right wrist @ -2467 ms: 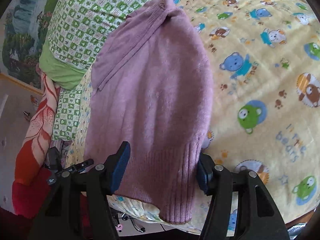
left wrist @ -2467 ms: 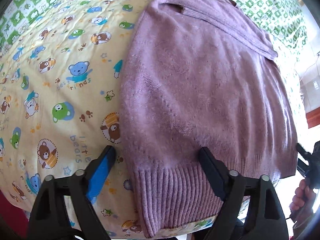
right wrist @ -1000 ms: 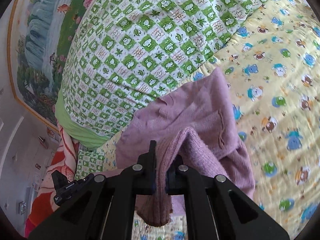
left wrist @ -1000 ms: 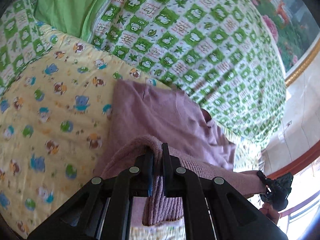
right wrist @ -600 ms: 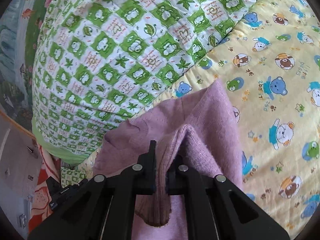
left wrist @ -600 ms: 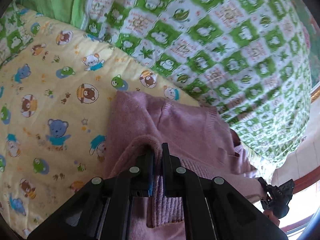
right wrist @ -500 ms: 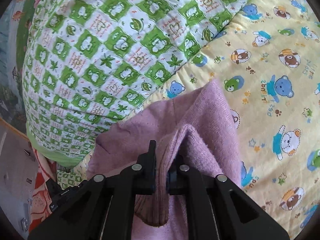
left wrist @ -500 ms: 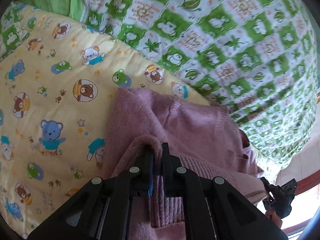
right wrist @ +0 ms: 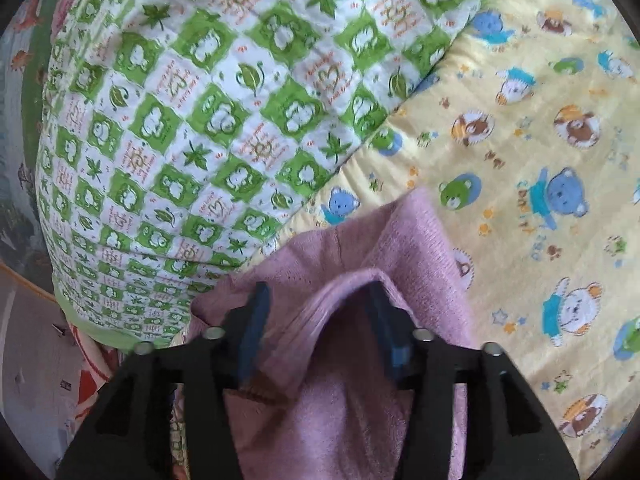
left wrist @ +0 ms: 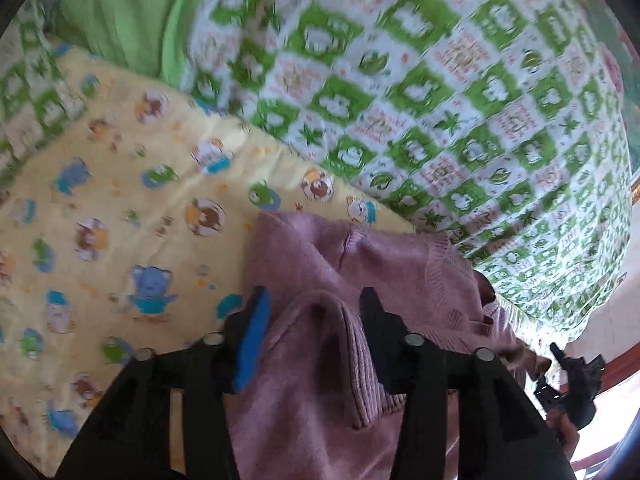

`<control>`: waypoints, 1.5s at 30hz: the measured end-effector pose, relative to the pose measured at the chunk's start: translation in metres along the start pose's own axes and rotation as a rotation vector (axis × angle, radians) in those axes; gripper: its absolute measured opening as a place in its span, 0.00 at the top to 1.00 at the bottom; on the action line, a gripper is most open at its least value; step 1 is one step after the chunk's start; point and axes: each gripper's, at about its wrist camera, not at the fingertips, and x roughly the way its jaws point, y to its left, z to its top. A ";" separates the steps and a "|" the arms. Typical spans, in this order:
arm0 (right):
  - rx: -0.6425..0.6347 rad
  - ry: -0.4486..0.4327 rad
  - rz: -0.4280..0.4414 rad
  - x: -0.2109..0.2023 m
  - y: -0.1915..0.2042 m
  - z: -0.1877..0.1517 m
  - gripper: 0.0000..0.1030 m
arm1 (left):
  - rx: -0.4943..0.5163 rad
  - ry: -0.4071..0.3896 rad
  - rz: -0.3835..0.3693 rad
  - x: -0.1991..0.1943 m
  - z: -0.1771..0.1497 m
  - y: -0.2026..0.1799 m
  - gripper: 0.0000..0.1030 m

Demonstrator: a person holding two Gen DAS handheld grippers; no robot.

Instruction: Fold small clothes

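A small mauve knitted sweater [left wrist: 360, 264] lies on the yellow bear-print sheet [left wrist: 120, 200], folded over so its ribbed hem [left wrist: 360, 364] rests near the collar end. My left gripper [left wrist: 314, 300] is open, its jaws standing on either side of the raised hem fold. In the right wrist view the sweater [right wrist: 416, 248] lies the same way, and my right gripper [right wrist: 318, 294] is open around the other hem corner [right wrist: 344, 292]. The right gripper also shows at the lower right of the left wrist view [left wrist: 572, 376].
A green-and-white checked quilt [left wrist: 440, 100] is bunched up just beyond the sweater's collar end; it also shows in the right wrist view [right wrist: 220, 120]. A plain green pillow [left wrist: 116, 12] lies far left. The bed edge and floor [right wrist: 36, 360] are on the right gripper's left.
Both grippers carried the hem up toward the collar while shut on it. Both have now opened and let go, and the hem fold lies loose between the jaws.
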 end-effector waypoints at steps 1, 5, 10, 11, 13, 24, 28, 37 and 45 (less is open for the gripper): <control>-0.012 -0.035 0.005 -0.011 0.002 0.002 0.39 | 0.021 -0.009 -0.017 -0.010 -0.003 -0.003 0.54; -0.109 -0.079 0.040 -0.044 0.021 -0.004 0.39 | 0.193 0.042 -0.133 -0.036 -0.032 -0.034 0.54; -0.385 0.077 0.099 -0.036 0.065 -0.062 0.49 | 0.451 0.255 -0.219 -0.007 -0.109 -0.089 0.54; -0.443 0.133 0.097 -0.028 0.072 -0.076 0.51 | 0.490 0.282 -0.208 0.003 -0.121 -0.097 0.54; -0.531 0.238 0.097 -0.006 0.081 -0.102 0.55 | 0.542 0.331 -0.192 0.025 -0.137 -0.109 0.54; -0.650 0.259 -0.060 0.087 0.078 -0.062 0.64 | 0.601 0.214 0.025 0.093 -0.062 -0.116 0.71; -0.483 0.088 -0.161 0.087 0.054 -0.009 0.64 | 0.531 0.156 0.113 0.097 -0.029 -0.096 0.80; -0.314 -0.037 -0.202 0.057 0.023 0.024 0.68 | 0.262 0.086 0.139 0.072 0.003 -0.037 0.76; -0.394 -0.026 -0.113 -0.010 0.049 -0.021 0.65 | 0.218 0.064 0.090 0.005 -0.045 -0.034 0.51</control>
